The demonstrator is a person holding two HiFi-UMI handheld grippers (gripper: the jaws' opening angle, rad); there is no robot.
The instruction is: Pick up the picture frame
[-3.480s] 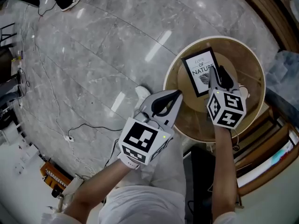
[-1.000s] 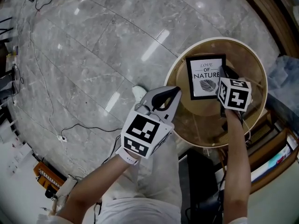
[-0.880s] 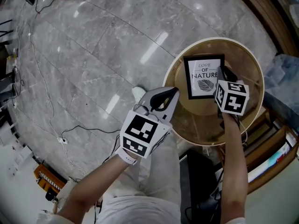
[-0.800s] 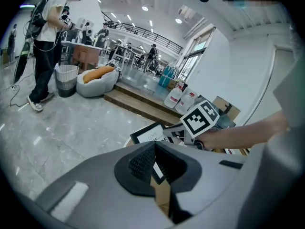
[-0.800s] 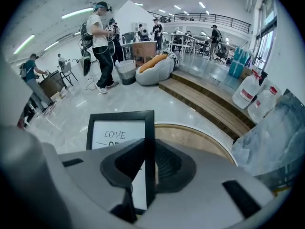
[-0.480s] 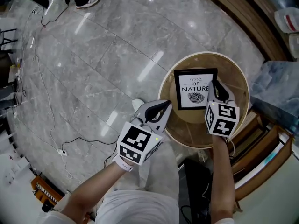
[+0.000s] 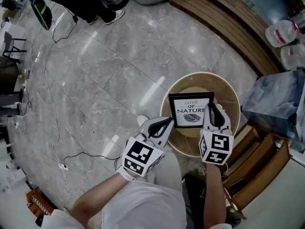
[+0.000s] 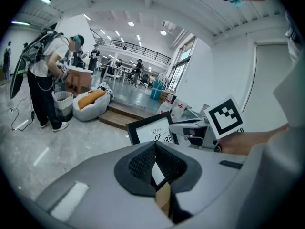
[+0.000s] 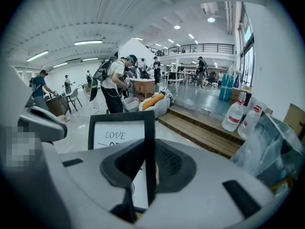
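The picture frame (image 7: 189,113) is black with a white "LOVE OF NATURE" print. It hangs over the round wooden table (image 7: 228,87), clear of its top. My right gripper (image 7: 213,110) is shut on the frame's right edge. In the right gripper view the frame (image 9: 116,132) stands upright, its edge running between the jaws of the right gripper (image 9: 151,168). My left gripper (image 7: 164,123) is shut, holds nothing, and sits left of the table just short of the frame. The left gripper view looks past the left gripper (image 8: 156,168) to the frame (image 8: 150,131) and the right gripper's marker cube (image 8: 225,119).
Wooden steps (image 7: 224,27) run along the far side, with water jugs (image 7: 286,32) beside them. A plastic-wrapped bundle (image 7: 281,104) and wooden shelving (image 7: 257,171) stand at the right. Cables (image 7: 52,128) trail over the marble floor. People stand near a bin (image 8: 62,104).
The frame lay tilted on the table with the right gripper at its edge; now it is held up and turned square. The left gripper stayed shut beside the table.
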